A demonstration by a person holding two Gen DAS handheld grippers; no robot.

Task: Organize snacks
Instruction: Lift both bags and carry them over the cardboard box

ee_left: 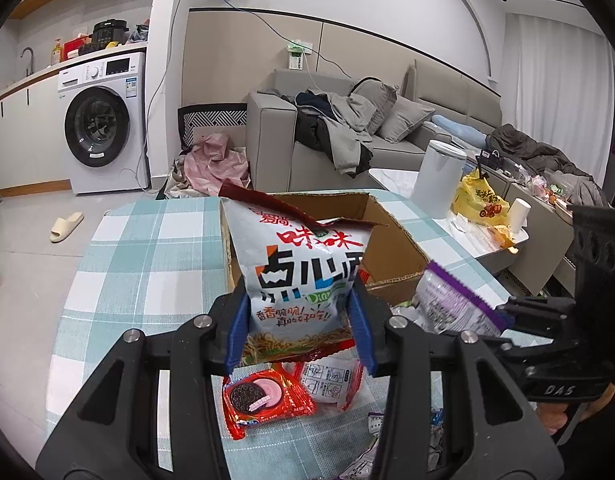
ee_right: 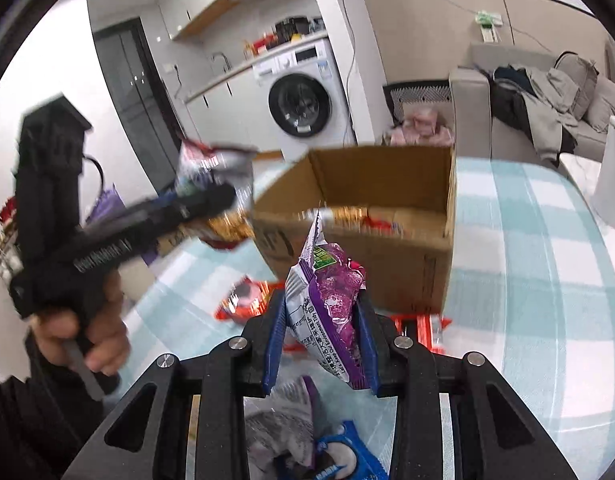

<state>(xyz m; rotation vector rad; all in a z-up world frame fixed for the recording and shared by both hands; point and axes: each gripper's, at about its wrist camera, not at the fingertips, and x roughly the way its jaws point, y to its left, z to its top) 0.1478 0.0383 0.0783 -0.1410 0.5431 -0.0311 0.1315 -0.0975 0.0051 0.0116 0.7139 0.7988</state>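
Two claws, each clamped on one bag: left claw point(ee_left: 301, 320) grips a noodle bag point(ee_left: 307, 268), right claw point(ee_right: 321, 340) a purple bag point(ee_right: 331, 304). One box point(ee_right: 371, 232) mid-tabletop point(ee_left: 147, 248).

The left gripper point(ee_right: 211, 200) and its white bag point(ee_right: 211, 160) are motion-blurred; cardboard box point(ee_right: 387, 256) contents unreadable.

open-topped cardboard box point(ee_right: 359, 240), red snack packets point(ee_left: 267, 400) below

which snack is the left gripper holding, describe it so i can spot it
On the checked tablecloth, just in front of the open cardboard box, the left gripper clamps a tall white noodle-snack bag. Unlike the small red cookie packets below, it has big black characters and a dark red top.
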